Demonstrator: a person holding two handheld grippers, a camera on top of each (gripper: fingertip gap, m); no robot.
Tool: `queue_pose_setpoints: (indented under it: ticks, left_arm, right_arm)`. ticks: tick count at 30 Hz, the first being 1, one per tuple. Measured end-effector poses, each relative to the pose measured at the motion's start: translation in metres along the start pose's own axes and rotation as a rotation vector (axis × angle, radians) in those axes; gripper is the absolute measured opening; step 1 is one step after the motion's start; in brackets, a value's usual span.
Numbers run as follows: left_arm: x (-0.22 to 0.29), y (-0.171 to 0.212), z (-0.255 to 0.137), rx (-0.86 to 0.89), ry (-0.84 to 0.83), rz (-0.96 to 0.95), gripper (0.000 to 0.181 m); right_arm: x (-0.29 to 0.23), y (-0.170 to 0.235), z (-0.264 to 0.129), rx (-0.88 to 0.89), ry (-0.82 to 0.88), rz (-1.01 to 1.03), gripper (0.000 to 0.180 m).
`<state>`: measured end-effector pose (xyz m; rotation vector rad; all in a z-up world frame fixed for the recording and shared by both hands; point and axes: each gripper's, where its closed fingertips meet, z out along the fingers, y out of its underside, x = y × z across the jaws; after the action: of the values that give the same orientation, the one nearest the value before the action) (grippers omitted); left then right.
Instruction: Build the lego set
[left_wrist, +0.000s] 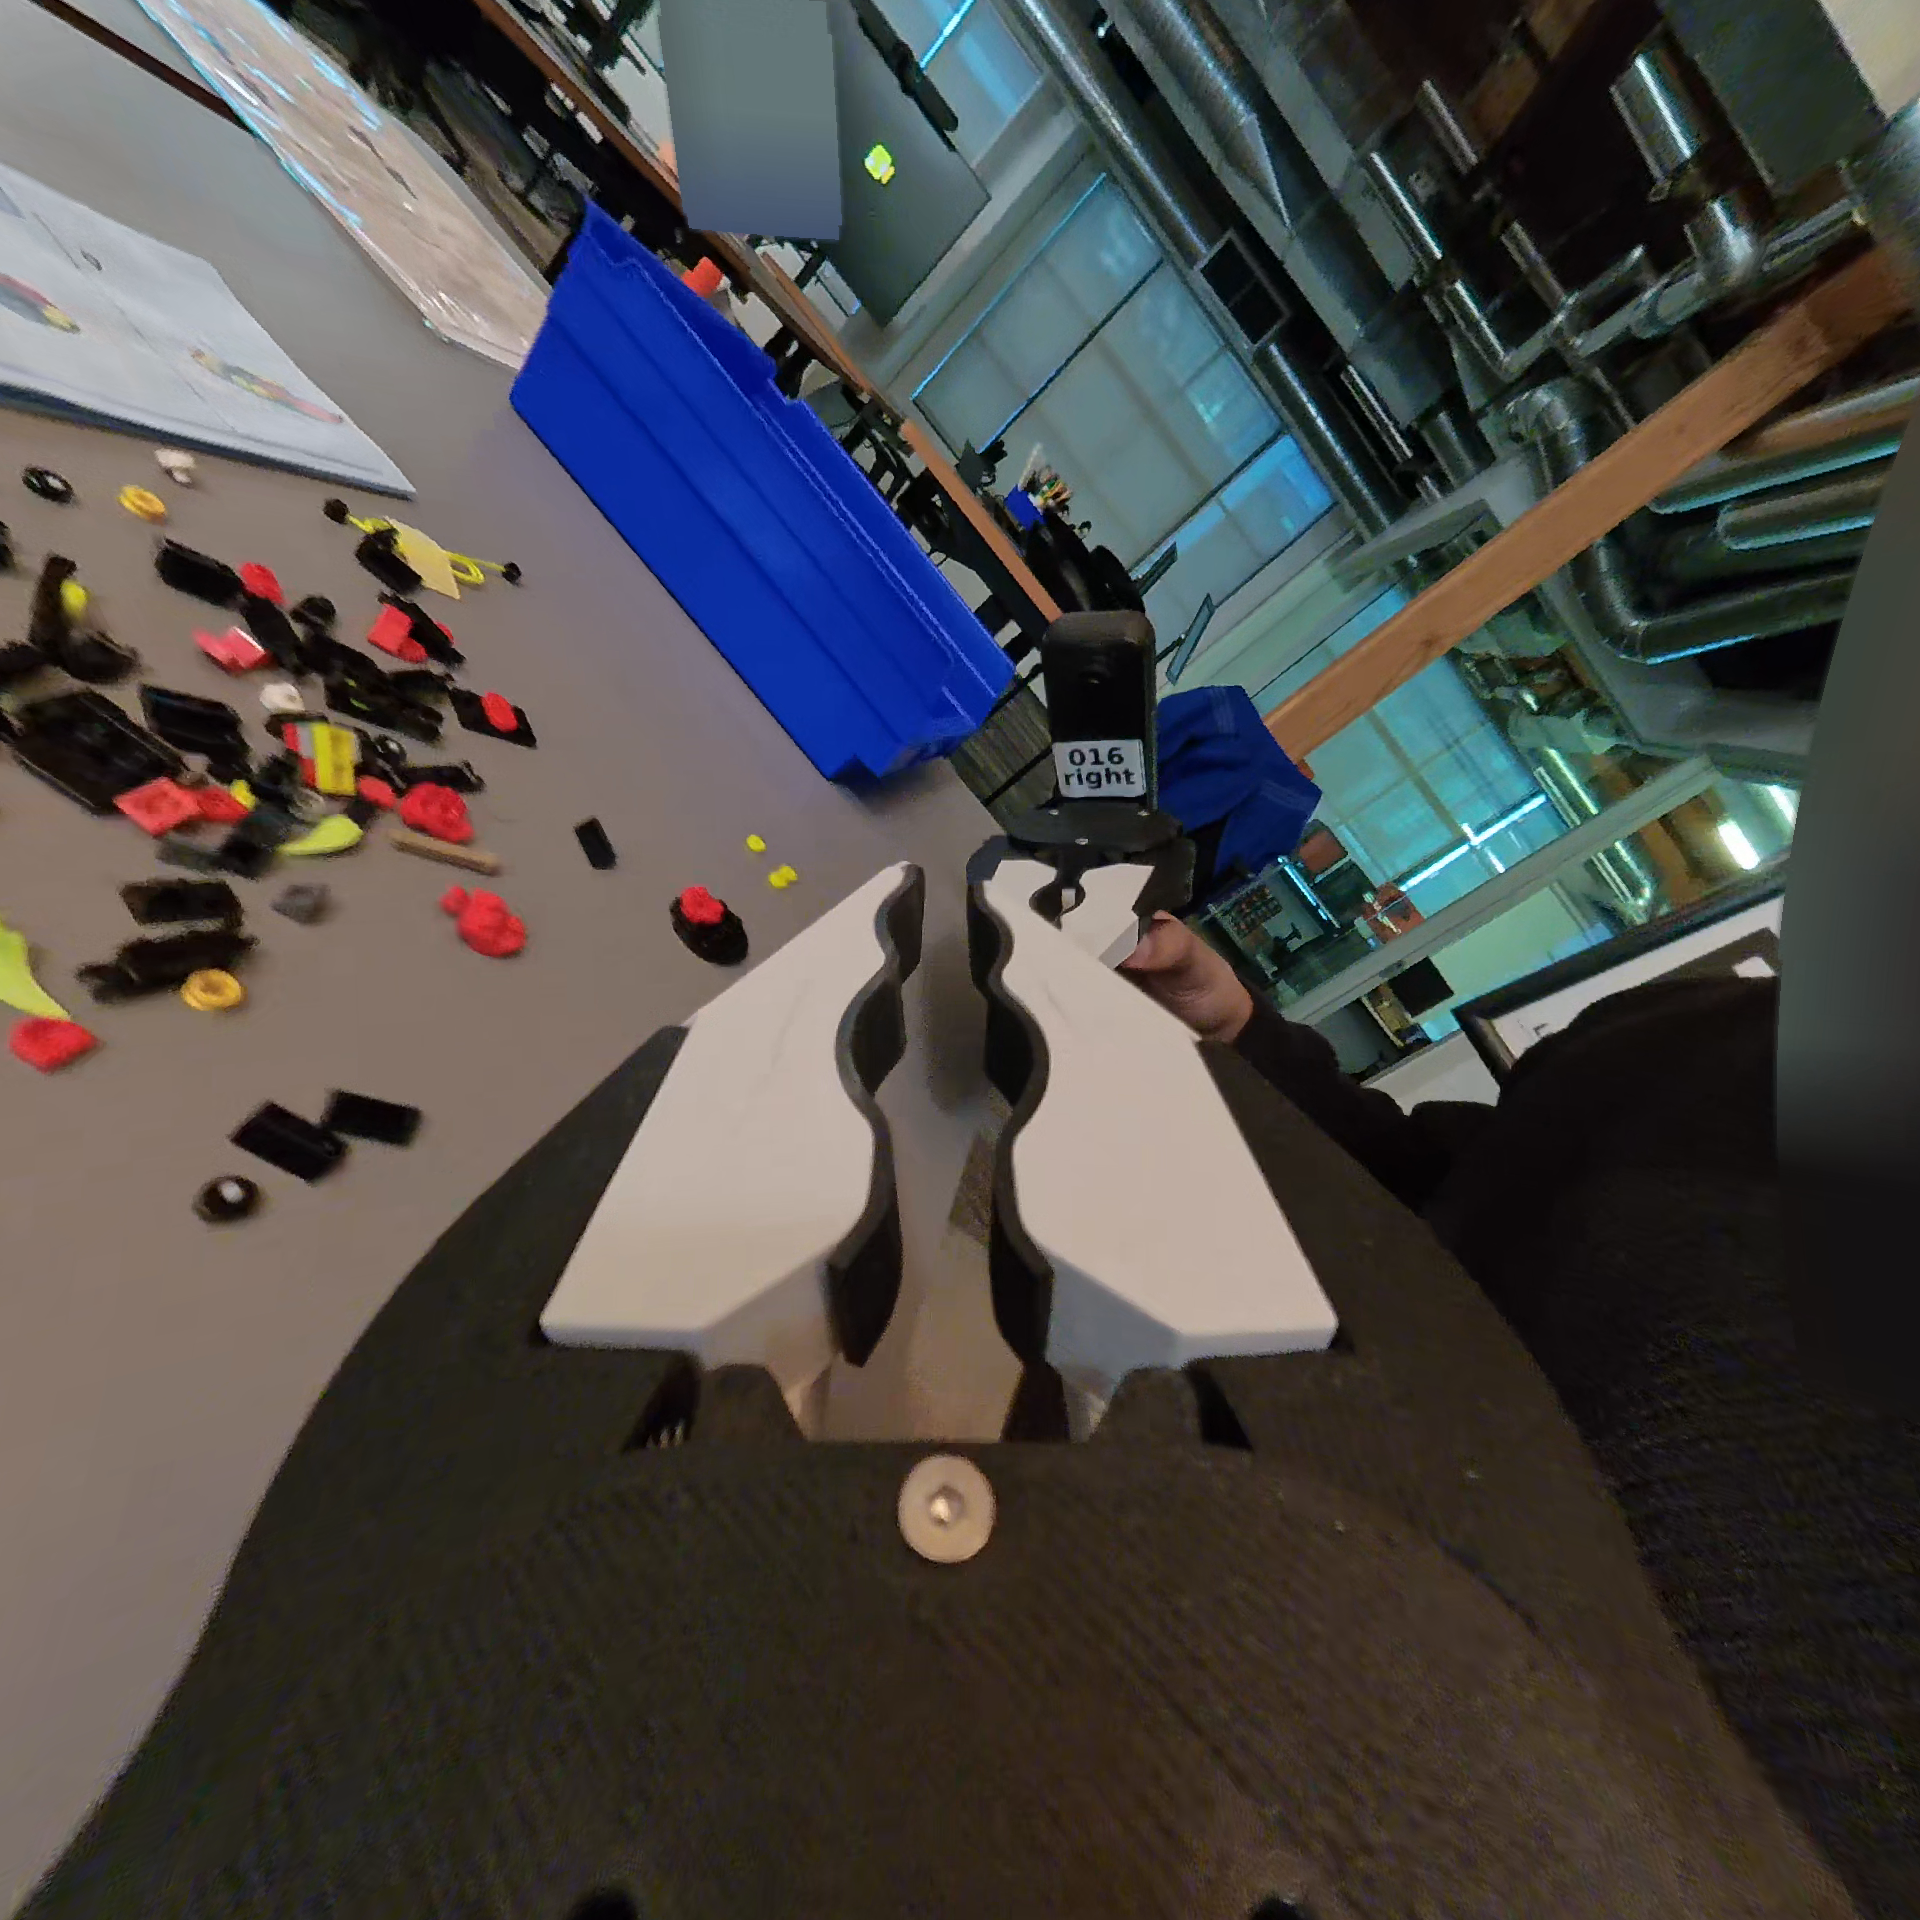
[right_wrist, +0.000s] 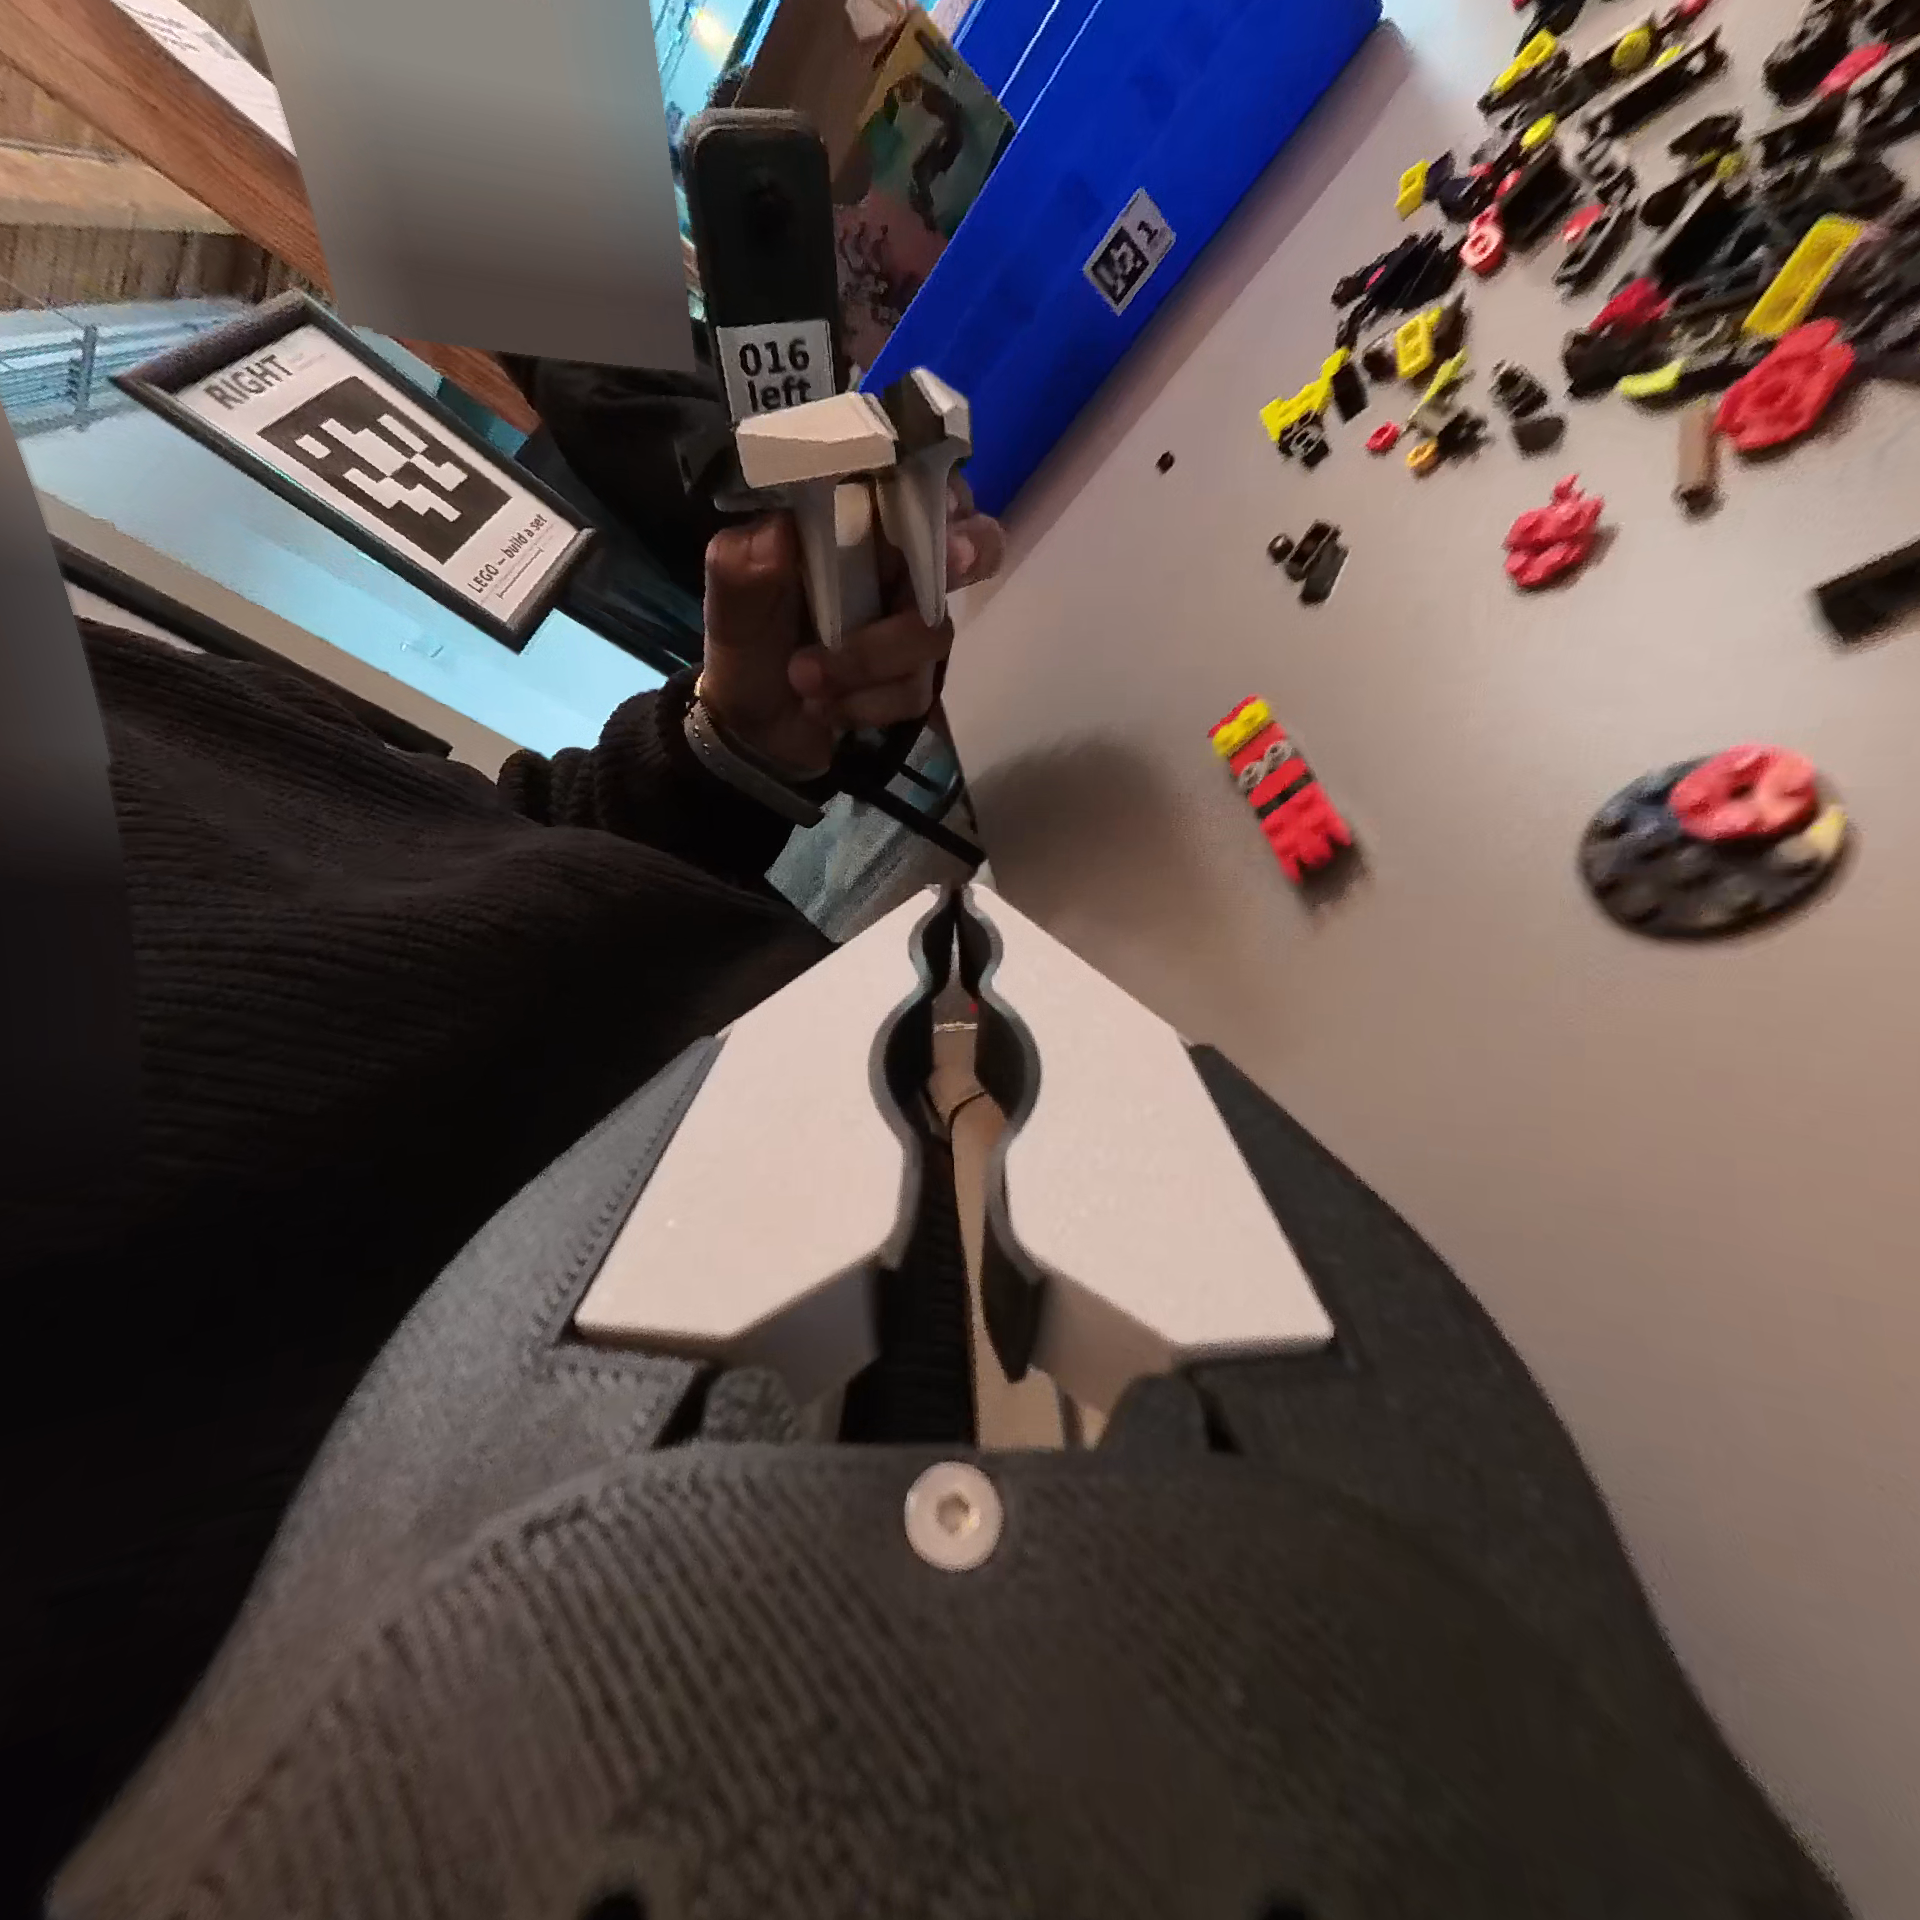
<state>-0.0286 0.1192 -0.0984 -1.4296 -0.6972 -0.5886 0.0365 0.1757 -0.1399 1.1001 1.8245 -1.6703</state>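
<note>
Loose Lego pieces (left_wrist: 260, 727) in black, red and yellow lie scattered on the grey table (left_wrist: 623, 727); they also show in the right wrist view (right_wrist: 1662, 208). My left gripper (left_wrist: 945, 894) is held above the table, its jaws a little apart with nothing between them. It shows farther off in the right wrist view (right_wrist: 883, 623). My right gripper (right_wrist: 956, 904) is shut on a small thin black piece (right_wrist: 956, 935). It faces the left one in the air (left_wrist: 1081, 904). A small red and yellow assembly (right_wrist: 1283, 790) and a round black plate (right_wrist: 1621, 862) carrying a red piece lie on the table.
A blue bin (left_wrist: 748, 499) stands on the table behind the pieces. An open instruction booklet (left_wrist: 156, 343) lies at the far left. A framed marker sign (right_wrist: 364, 457) stands beyond the table edge. A person's hand (right_wrist: 779, 623) and dark sleeve hold the left gripper. The tips of one gripper are about 10 cm away from the tips of the other.
</note>
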Motion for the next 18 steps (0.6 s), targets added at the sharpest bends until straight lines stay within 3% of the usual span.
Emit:
queue_pose_setpoints:
  ticks: [18]
  left_arm:
    - [0.062, 0.080, -0.059, 0.072, -0.070, -0.104, 0.007]
  right_arm:
    - [-0.078, 0.122, 0.000, 0.032, 0.094, 0.051, 0.000]
